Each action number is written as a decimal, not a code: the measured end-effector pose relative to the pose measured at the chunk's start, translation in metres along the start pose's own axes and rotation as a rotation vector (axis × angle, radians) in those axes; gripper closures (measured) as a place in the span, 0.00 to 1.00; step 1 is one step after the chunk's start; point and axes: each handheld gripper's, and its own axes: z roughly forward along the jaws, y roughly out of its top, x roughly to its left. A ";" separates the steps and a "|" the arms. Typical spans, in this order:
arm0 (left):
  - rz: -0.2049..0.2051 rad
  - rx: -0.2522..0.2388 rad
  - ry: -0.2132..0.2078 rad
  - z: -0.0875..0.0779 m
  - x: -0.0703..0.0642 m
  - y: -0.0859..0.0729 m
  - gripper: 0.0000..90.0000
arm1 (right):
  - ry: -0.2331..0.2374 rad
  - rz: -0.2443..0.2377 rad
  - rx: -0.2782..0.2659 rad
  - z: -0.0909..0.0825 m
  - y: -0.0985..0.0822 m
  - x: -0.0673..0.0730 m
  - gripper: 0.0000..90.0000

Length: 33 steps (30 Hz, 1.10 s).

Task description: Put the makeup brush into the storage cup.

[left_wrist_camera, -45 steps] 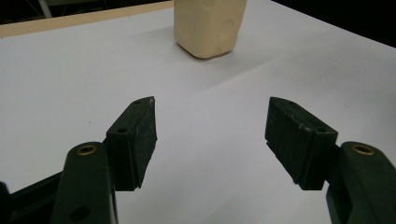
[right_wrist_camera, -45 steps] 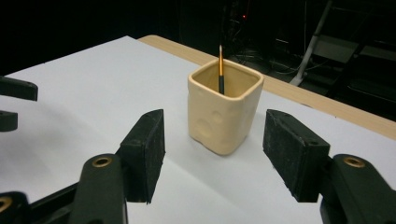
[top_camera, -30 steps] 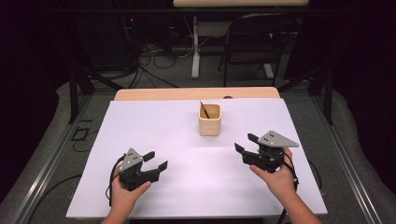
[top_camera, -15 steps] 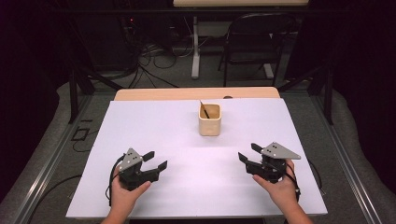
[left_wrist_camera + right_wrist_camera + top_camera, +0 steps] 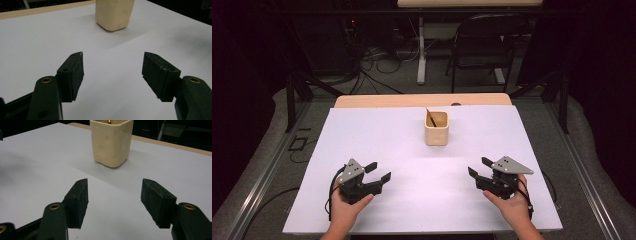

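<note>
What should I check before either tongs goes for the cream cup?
1. Left tongs open: ok, jaws wide apart with nothing between them.
2. Right tongs open: ok, jaws apart and empty.
3. Cream cup upright: ok, it stands on the white table, opening up.
4. Path to the cup free: ok, bare table surface lies between both tongs and the cup.
5. Cup contents: a thin stick leans inside against the rim; whether anything else is in there, cannot tell.
6. Tongs aligned on the cup: not ok for the left, whose gripper view has the cup off toward the top; the right faces it more squarely.
</note>
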 end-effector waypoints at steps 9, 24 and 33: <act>0.002 0.002 0.003 0.000 0.001 0.000 0.38 | -0.009 0.009 0.007 0.002 -0.007 -0.003 0.43; -0.001 0.000 0.005 0.000 0.001 0.000 0.38 | -0.025 0.020 0.038 0.003 -0.019 -0.008 0.43; -0.001 0.005 0.013 -0.001 0.002 -0.001 0.38 | -0.044 0.040 0.059 0.003 -0.025 -0.014 0.43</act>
